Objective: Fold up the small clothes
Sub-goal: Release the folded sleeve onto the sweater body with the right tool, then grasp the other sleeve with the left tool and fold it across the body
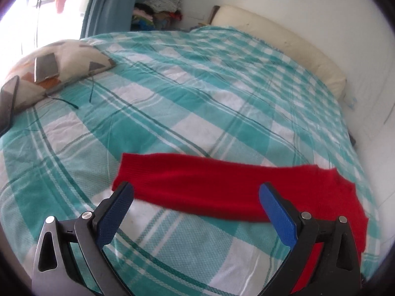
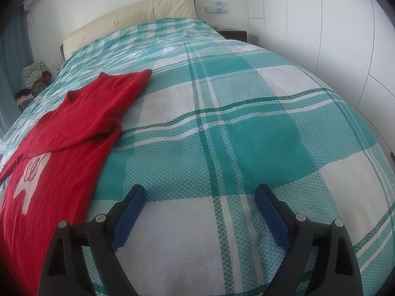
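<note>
A small red knitted sweater [image 2: 74, 128] with a white figure on its front lies flat on the teal and white checked bedspread [image 2: 234, 123], at the left of the right wrist view. One sleeve [image 1: 209, 187] stretches across the left wrist view, just beyond the fingertips. My left gripper [image 1: 196, 190] hangs open above the near edge of that sleeve, with nothing pinched between its blue pads. My right gripper [image 2: 200, 190] is open too, over bare bedspread to the right of the sweater, and holds nothing.
A patterned pillow [image 1: 59, 66] with a phone on it lies at the left of the bed. A cream headboard [image 2: 128, 17] stands against the far wall. Piled clothes [image 1: 160, 9] sit in the corner by a blue curtain. White wardrobe doors [image 2: 333, 37] run along the right.
</note>
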Motion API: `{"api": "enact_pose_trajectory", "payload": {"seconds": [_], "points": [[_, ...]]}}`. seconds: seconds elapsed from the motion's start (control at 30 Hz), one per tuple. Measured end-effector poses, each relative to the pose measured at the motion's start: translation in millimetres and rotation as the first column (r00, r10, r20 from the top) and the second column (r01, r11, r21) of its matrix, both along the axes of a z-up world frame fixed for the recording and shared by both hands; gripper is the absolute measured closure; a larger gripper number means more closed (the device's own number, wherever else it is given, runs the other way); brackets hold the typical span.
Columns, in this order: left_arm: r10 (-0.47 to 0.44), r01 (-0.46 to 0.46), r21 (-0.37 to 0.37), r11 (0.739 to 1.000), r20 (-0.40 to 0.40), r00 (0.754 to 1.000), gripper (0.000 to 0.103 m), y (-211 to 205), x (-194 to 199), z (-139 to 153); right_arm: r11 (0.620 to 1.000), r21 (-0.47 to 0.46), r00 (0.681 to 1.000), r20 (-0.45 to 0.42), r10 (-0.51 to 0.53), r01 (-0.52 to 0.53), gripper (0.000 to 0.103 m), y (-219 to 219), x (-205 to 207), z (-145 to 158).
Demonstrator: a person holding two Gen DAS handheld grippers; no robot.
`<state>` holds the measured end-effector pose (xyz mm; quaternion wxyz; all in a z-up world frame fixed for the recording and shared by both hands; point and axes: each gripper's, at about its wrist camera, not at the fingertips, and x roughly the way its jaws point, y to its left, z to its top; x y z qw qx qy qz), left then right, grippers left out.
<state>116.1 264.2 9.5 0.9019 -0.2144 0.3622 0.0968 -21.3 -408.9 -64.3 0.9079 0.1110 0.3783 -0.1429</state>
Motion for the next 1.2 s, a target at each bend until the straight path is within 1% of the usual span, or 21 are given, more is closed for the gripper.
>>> {"api": "enact_pose_trajectory", "payload": {"seconds": [0.07, 0.1, 0.13, 0.2, 0.23, 0.33, 0.37, 0.4, 0.43, 0.47, 0.53, 0.6, 0.67, 0.7, 0.77, 0.83, 0.9, 0.97, 1.07, 1.13, 1.2], "points": [[0.034, -0.039, -0.090, 0.995, -0.052, 0.998, 0.003, 43, 14, -9, 1.000, -0.003, 1.000, -0.003, 0.000, 0.000, 0.013, 0, 0, 0], [0.051, -0.060, -0.106, 0.993, -0.084, 0.995, 0.003, 62, 20, -14, 1.000, -0.005, 1.000, -0.005, 0.000, -0.001, 0.012, 0, 1, 0], [0.059, -0.071, -0.103, 0.992, -0.121, 0.991, 0.003, 76, 26, -19, 1.000, -0.007, 1.000, -0.006, 0.001, -0.001, 0.012, 0, 1, 0], [0.037, -0.054, -0.092, 0.994, -0.177, 0.983, 0.006, 94, 36, -28, 1.000, -0.010, 1.000, -0.009, 0.001, -0.001, 0.012, 1, 1, 0], [0.015, -0.036, -0.099, 0.995, -0.198, 0.980, 0.006, 99, 40, -33, 1.000, -0.013, 1.000, -0.011, 0.001, -0.001, 0.012, 2, 1, 0], [-0.044, 0.006, -0.160, 0.987, -0.233, 0.972, 0.010, 103, 48, -52, 1.000, -0.027, 1.000, -0.020, 0.003, -0.003, 0.011, 4, 4, -1], [-0.057, 0.014, -0.175, 0.984, -0.242, 0.969, 0.014, 101, 50, -57, 0.999, -0.032, 1.000, -0.023, 0.004, -0.004, 0.011, 4, 4, -1], [-0.073, 0.027, -0.182, 0.983, -0.252, 0.965, 0.019, 98, 53, -62, 0.999, -0.034, 1.000, -0.024, 0.004, -0.005, 0.010, 4, 4, -1], [-0.092, 0.046, -0.176, 0.983, -0.262, 0.961, 0.020, 93, 56, -65, 0.999, -0.033, 1.000, -0.023, 0.005, -0.006, 0.010, 4, 4, -1], [-0.105, 0.065, -0.152, 0.986, -0.270, 0.957, 0.021, 87, 60, -68, 0.999, -0.031, 1.000, -0.022, 0.005, -0.006, 0.010, 3, 3, -1], [-0.125, 0.104, -0.086, 0.991, -0.282, 0.951, 0.034, 74, 65, -69, 1.000, -0.030, 1.000, -0.021, 0.005, -0.006, 0.010, 5, 4, -1], [-0.147, 0.141, -0.042, 0.989, -0.311, 0.939, 0.087, 62, 69, -72, 1.000, -0.031, 1.000, -0.021, 0.005, -0.006, 0.010, 5, 4, -1], [-0.153, 0.168, 0.017, 0.986, -0.330, 0.931, 0.096, 52, 69, -64, 0.999, -0.032, 1.000, -0.022, 0.005, -0.006, 0.010, 5, 4, -1], [-0.154, 0.175, 0.031, 0.984, -0.333, 0.930, 0.097, 48, 69, -55, 0.999, -0.032, 1.000, -0.023, 0.006, -0.006, 0.010, 5, 4, -1], [-0.169, 0.181, 0.015, 0.983, -0.289, 0.942, 0.097, 40, 69, -22, 0.999, -0.033, 1.000, -0.024, 0.007, -0.008, 0.009, 5, 4, -1], [-0.216, 0.220, -0.003, 0.975, -0.210, 0.954, 0.097, 19, 69, 24, 0.999, -0.030, 1.000, -0.026, 0.009, -0.009, 0.009, 4, 5, -1], [-0.295, 0.299, 0.010, 0.954, -0.129, 0.947, 0.097, -18, 73, 73, 0.999, -0.032, 1.000, -0.030, 0.009, -0.010, 0.008, 4, 6, -1], [-0.385, 0.387, 0.037, 0.921, -0.061, 0.921, 0.097, -67, 78, 116, 0.999, -0.037, 0.999, -0.035, 0.009, -0.010, 0.008, 4, 7, -1], [-0.521, 0.521, 0.044, 0.853, 0.003, 0.853, 0.097, -150, 89, 153, 0.999, -0.035, 0.999, -0.036, 0.009, -0.010, 0.008, 3, 7, -1], [-0.599, 0.598, 0.042, 0.800, 0.017, 0.800, 0.097, -207, 95, 163, 0.999, -0.032, 0.999, -0.035, 0.010, -0.011, 0.008, 3, 8, -1], [-0.662, 0.661, 0.046, 0.749, 0.017, 0.749, 0.097, -262, 98, 162, 0.999, -0.031, 0.999, -0.036, 0.011, -0.012, 0.008, 3, 8, -1]]}}
